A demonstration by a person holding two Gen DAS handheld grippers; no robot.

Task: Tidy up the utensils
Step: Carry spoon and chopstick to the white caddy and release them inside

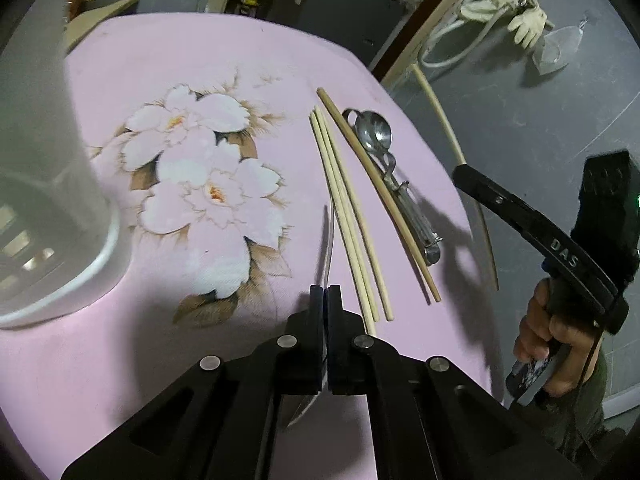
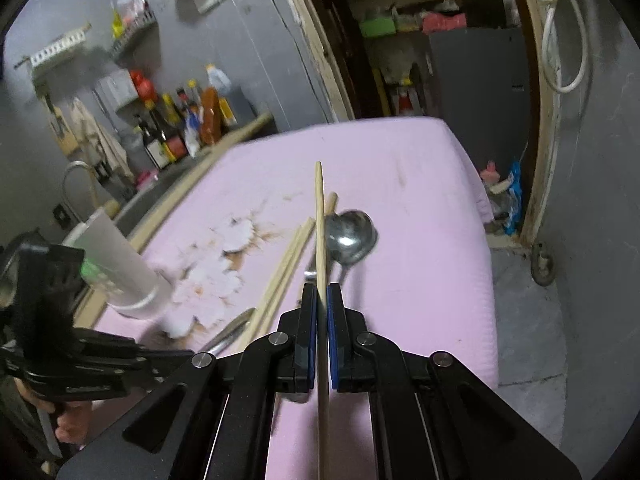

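Chopstick (image 2: 319, 216) pinched by right gripper (image 2: 322, 292), left gripper (image 1: 325, 294) clamped (apparently on thin metal utensil (image 1: 329, 240)).

White holder (image 1: 48, 200) beside open cloth (image 1: 200, 48)

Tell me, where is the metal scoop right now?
The scoop lies on the pink cloth near its right edge in the left wrist view, tucked against the darker chopstick.

Grey walls (image 2: 248, 60), grey floor (image 1: 532, 128), sauce bottles (image 2: 180, 120) beside a wooden doorframe (image 2: 316, 40)
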